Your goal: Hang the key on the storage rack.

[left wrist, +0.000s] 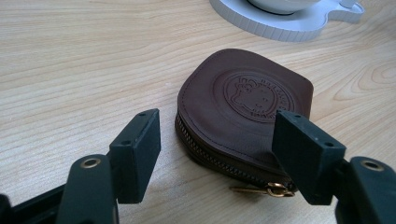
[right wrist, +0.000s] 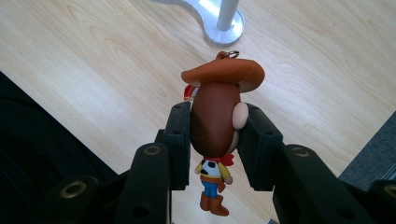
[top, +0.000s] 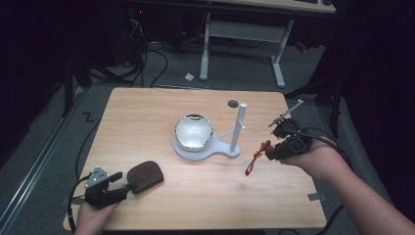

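Cowboy figure keyring (right wrist: 216,116) with brown hat and red cord is clamped by the head between the right gripper's (right wrist: 215,135) jaws, lifted at the frame's right side. Low at left, the left gripper's (left wrist: 217,149) jaws are spread around a brown embossed leather zip pouch (left wrist: 243,107), untouched

Brown embossed leather pouch (left wrist: 243,112), orange-hatted cowboy figure (right wrist: 217,116) in yellow shirt, blue trousers, white stand (top: 208,148)

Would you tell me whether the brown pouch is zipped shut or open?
Shut, as far as visible: the pouch lies flat with its zipper teeth closed along the near edge.
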Demonstrator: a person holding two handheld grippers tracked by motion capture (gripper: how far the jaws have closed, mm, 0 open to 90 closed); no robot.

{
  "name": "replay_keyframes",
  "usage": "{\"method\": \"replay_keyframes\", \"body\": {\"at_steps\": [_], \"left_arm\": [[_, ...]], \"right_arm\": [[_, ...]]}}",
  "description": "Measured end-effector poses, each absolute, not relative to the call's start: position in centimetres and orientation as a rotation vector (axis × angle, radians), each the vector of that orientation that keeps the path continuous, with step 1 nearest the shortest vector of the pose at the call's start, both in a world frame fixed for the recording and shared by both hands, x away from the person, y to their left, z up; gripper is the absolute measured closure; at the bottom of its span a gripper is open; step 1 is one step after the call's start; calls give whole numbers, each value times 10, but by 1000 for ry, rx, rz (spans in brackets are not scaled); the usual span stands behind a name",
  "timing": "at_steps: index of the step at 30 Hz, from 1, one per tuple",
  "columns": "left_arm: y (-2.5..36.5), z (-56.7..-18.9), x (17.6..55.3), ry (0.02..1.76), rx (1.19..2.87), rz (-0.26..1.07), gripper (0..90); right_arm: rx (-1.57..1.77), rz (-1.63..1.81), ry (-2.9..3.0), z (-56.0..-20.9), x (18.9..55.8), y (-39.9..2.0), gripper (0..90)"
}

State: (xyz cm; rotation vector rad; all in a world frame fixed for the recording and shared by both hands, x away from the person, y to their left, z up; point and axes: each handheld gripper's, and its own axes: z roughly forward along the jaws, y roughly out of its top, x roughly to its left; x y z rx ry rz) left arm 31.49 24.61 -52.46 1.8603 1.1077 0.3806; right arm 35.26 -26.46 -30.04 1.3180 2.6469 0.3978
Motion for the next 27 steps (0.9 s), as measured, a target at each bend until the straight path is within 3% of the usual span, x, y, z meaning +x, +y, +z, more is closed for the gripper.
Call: {"method": "replay_keyframes", "body": {"at_steps": [27], "left_arm": [[251, -525, 316, 1120, 1843, 374, 330]], "right_arm": [[1216, 437, 2636, -270, 376, -231, 671]]}}
